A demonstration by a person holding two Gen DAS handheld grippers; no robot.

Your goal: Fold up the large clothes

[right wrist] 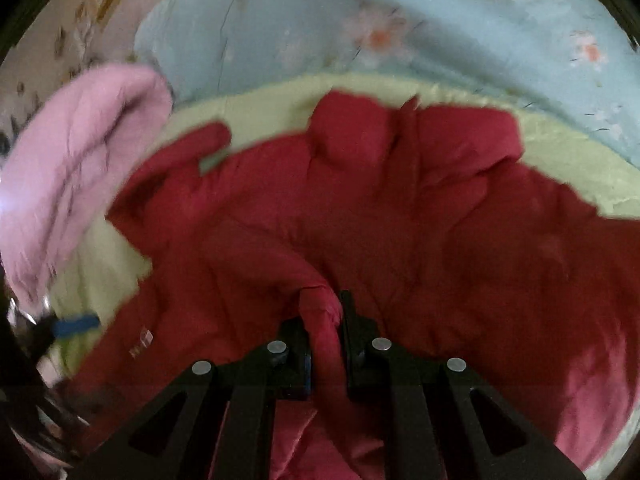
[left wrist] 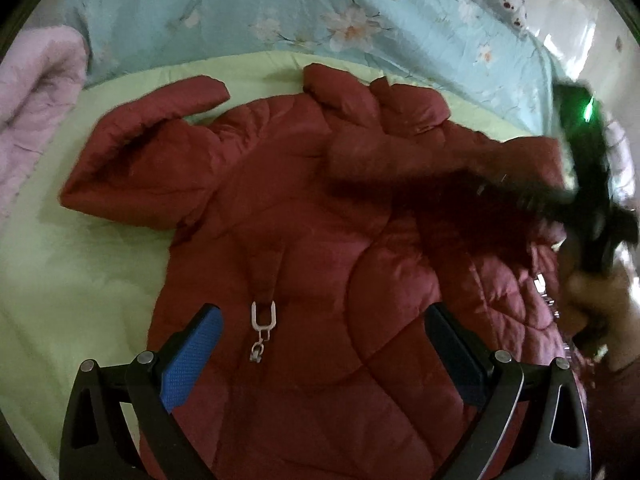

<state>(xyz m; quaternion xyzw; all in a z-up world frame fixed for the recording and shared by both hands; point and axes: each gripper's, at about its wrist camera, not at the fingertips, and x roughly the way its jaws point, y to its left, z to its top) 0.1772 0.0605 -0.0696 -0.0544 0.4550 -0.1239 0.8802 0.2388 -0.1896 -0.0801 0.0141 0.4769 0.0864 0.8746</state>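
Note:
A dark red quilted jacket (left wrist: pixel 304 200) lies spread on a light green sheet (left wrist: pixel 72 272), its left sleeve bent up at the far left. A white clip (left wrist: pixel 262 320) hangs on its back strap. My left gripper (left wrist: pixel 320 344) is open above the jacket's lower part, blue pads apart, holding nothing. My right gripper (right wrist: pixel 326 328) is shut on a raised fold of the jacket (right wrist: pixel 320 312). In the left wrist view the right gripper (left wrist: pixel 580 200) shows blurred at the right edge, holding dark red fabric lifted above the jacket's right side.
A pale blue floral quilt (left wrist: pixel 320 12) lies bunched behind the sheet. A pink blanket (left wrist: pixel 36 96) sits at the left and also shows in the right wrist view (right wrist: pixel 80 160). A wall with stickers (right wrist: pixel 60 40) is at far left.

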